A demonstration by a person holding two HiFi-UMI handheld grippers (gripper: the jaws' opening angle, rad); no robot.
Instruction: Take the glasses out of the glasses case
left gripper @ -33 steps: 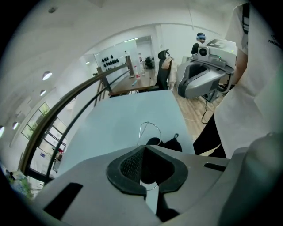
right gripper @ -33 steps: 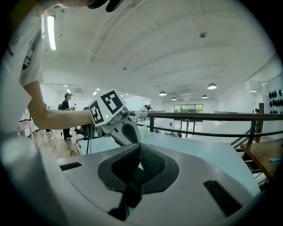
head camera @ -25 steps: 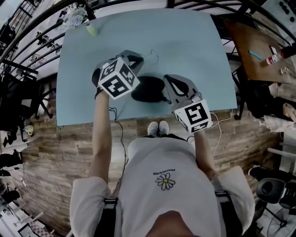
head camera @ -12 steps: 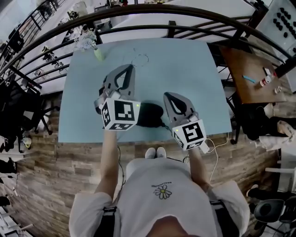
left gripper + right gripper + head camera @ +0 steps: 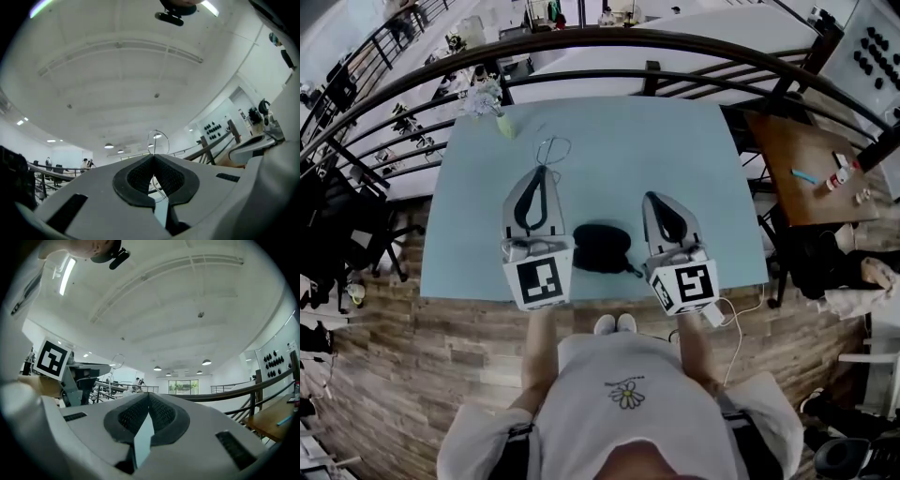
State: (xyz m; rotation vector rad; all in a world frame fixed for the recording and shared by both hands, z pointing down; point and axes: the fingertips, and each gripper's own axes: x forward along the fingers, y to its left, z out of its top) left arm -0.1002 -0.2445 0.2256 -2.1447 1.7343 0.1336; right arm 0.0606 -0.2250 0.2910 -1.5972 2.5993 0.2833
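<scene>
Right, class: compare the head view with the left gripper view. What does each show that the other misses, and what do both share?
Only the head view shows the black glasses case on the blue table and the flower vase. Only the left gripper view shows the ceiling and the pads pressed on thin wire. Both show the left gripper holding the glasses.

Thin wire-rimmed glasses stick out in the air from the tip of the left gripper, which pinches them. The black oval case lies on the blue table, apart from them.
</scene>
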